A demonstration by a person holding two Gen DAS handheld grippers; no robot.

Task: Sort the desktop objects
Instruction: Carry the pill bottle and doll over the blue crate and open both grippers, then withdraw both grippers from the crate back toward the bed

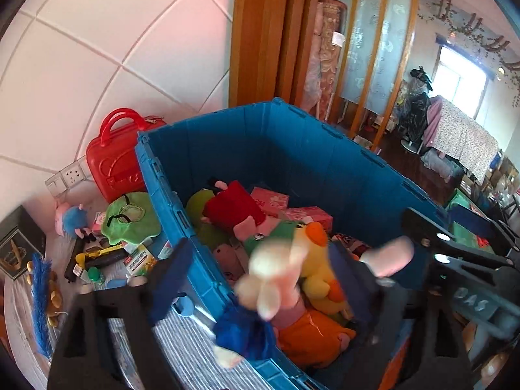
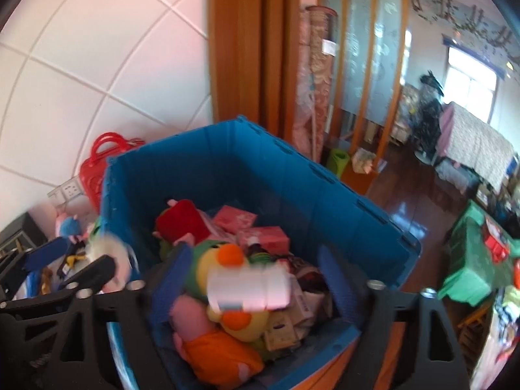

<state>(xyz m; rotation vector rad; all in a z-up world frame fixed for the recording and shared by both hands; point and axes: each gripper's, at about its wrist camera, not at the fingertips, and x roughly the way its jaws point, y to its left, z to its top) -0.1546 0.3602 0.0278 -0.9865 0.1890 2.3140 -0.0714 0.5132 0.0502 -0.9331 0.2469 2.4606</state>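
While both grippers hang over the big blue plastic crate (image 1: 292, 149), each seems caught at the drop-off step — the jaws stand wide apart in both views, with an object blurred between them. In the left wrist view the left gripper (image 1: 260, 273) frames a pale pink plush pig with a blue body (image 1: 269, 292), just over the crate's near rim; in the right wrist view the right gripper (image 2: 253, 276) frames a white plastic bottle (image 2: 250, 287) lying sideways above a yellow plush duck with an orange beak (image 2: 227, 260). Whether the fingers touch either object I cannot tell; both look loose and likely falling into the crate. More clutter waits on the tabletop to the left — a green cloth piece (image 1: 130, 217), a small blue-and-pink plush (image 1: 70, 217), small boxes — beside a red plastic toy case (image 1: 113, 162). The next move likely calls for swinging back there, jaws open, to pick another piece.
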